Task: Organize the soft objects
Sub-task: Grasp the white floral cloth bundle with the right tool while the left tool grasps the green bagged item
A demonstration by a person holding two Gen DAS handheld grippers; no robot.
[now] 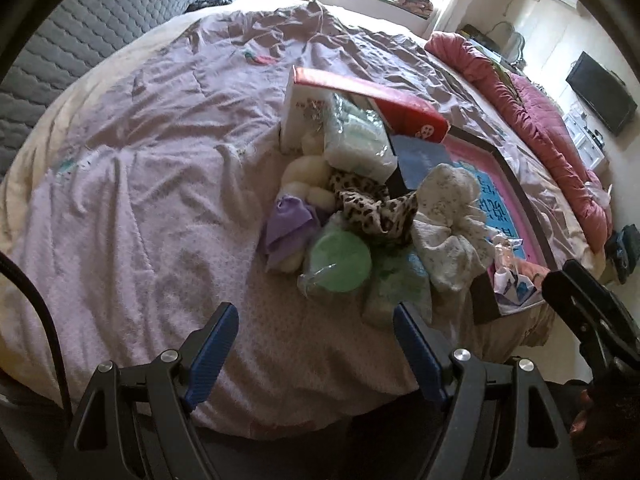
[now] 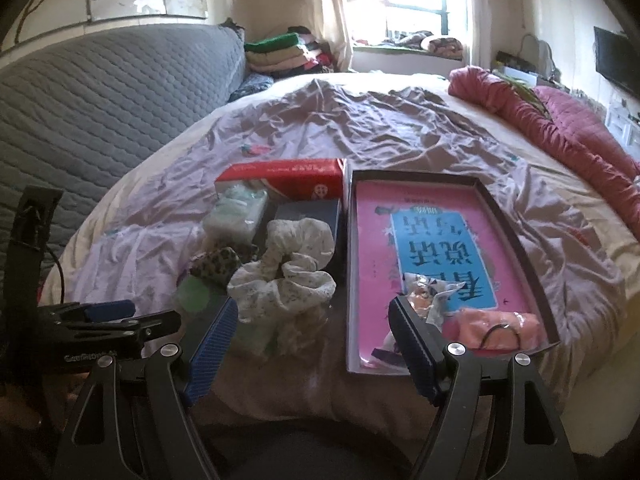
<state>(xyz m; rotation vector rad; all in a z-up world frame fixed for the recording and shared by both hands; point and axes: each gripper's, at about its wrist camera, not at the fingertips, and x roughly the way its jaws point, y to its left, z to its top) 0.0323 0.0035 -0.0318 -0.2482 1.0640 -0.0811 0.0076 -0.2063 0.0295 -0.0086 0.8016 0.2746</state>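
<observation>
Judging by the layout, sorting has barely begun: both the left gripper [image 1: 314,350] and right gripper [image 2: 310,344] gape wide and empty, a few small items lie in the pink box [image 2: 516,196], the soft pile [image 1: 360,216] waits beside it on the bed [image 1: 160,180]

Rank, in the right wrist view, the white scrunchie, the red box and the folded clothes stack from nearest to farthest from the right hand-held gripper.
1. White scrunchie, just ahead of the right hand-held gripper.
2. Red box, mid-bed.
3. Folded clothes stack, beyond the bed, by the window.
</observation>
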